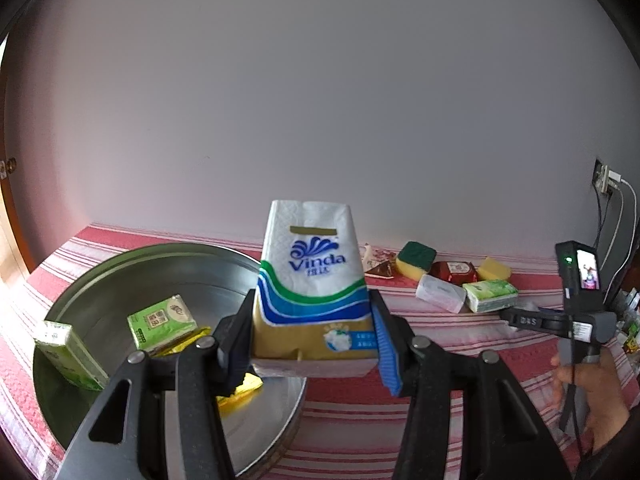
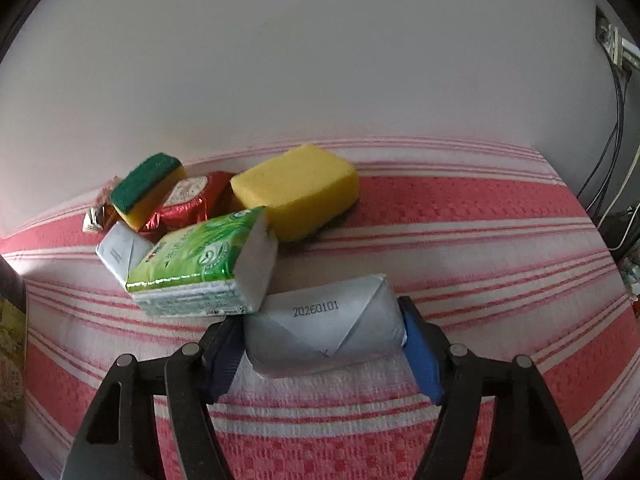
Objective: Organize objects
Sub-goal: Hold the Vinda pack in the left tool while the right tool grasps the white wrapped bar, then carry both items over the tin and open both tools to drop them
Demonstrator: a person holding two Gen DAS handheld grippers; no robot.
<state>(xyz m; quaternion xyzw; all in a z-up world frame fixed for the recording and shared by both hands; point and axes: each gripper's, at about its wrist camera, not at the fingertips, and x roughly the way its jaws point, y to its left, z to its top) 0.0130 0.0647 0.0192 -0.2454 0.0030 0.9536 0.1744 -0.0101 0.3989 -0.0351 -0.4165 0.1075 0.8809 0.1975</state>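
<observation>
While I am keeping the Vinda tissue pack (image 1: 312,280) pinched upright in the left gripper (image 1: 316,344), its fingers (image 1: 386,344) narrow on its lower sides, it is hanging over the near rim of the metal basin (image 1: 120,276), where two green packs are already lying. Over on the right, the right gripper (image 2: 324,344) is straddling the white tissue pack (image 2: 324,332) on the table (image 2: 480,208), long axis running finger to finger, pads apparently just touching its ends, so that hand is the nearer one.

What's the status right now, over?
Left tongs shut on Vinda tissue pack above metal basin. Right tongs around white tissue pack; green tissue pack crowding it.
</observation>
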